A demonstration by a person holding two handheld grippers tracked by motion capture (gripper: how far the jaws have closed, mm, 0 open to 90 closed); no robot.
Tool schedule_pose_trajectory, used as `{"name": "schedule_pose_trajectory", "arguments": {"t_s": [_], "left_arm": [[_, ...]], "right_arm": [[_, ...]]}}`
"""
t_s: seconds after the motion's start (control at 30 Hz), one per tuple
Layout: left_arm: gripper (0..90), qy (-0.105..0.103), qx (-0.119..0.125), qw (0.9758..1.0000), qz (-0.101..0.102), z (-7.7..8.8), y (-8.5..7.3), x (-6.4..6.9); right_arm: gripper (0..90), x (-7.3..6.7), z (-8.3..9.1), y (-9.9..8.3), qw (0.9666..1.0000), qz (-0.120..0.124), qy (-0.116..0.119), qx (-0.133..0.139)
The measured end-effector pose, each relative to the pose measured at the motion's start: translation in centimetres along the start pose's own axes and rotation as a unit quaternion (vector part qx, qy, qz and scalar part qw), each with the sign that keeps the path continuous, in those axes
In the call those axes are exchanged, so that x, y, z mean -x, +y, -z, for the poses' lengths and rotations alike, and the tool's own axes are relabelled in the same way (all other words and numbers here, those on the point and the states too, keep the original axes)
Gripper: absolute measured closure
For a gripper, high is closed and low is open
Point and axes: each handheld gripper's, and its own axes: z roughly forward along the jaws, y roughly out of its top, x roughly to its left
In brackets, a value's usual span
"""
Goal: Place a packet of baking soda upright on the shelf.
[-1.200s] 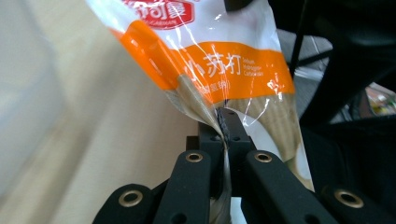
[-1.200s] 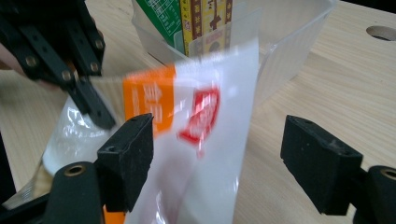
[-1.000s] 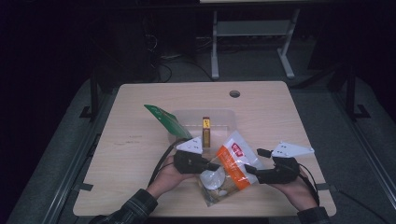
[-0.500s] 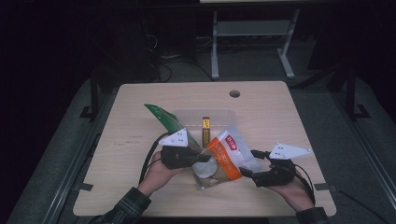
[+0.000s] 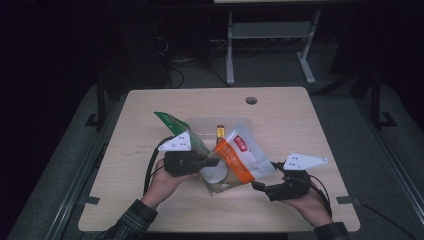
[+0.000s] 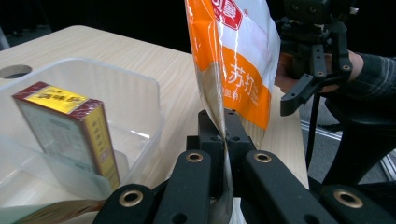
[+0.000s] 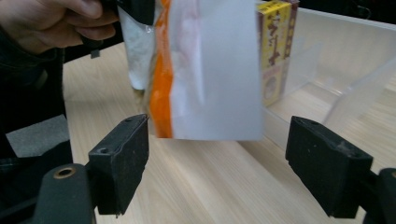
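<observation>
We had the left gripper clamped on the edge of the bag, an orange-and-white packet; in the left gripper view its two jaws met flat on the crinkled film, and the bag rose from them, clear of the table. Our right gripper sat well apart from that grip, near the bag's lower corner, its jaws spread wide with nothing pressed between them. In the right gripper view the bag hung just beyond the two open jaws, lined up with the gap but not touching either pad. Behind the bag, farther from both grippers, stood the clear bin with a yellow box upright inside it. A green packet lay beside the left gripper, against the bin's outer side.
</observation>
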Motion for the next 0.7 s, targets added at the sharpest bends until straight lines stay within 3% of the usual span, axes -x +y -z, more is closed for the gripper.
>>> {"name": "schedule_pose_trajectory", "arguments": {"t_s": [0.2, 0.3, 0.47, 0.63, 0.7], "left_arm": [[89.8, 0.003, 0.007, 1.0, 0.002, 0.3, 0.0, -0.2], [89.7, 0.005, 0.012, 0.9999, 0.006, 0.5, 0.1, -0.1], [89.7, 0.01, 0.015, 0.9998, 0.008, 0.7, 0.0, -0.3], [89.7, 0.011, 0.014, 0.9998, 0.01, 0.5, -0.2, -0.3], [89.7, 0.012, 0.011, 0.9998, 0.011, 0.4, -0.3, -0.2]], "right_arm": [[24.2, -0.2, -1.3, 0.8, 0.9997, -0.002, 0.022, 0.007], [31.9, -0.2, -2.2, 1.1, 0.9994, -0.003, 0.034, 0.007], [55.7, -0.1, -3.1, 1.3, 0.9976, -0.008, 0.068, 0.009], [70.5, -0.1, -3.0, 1.6, 0.995, -0.026, 0.088, 0.038], [80.7, -0.1, -3.0, 1.8, 0.9944, -0.026, 0.092, 0.046]]}}
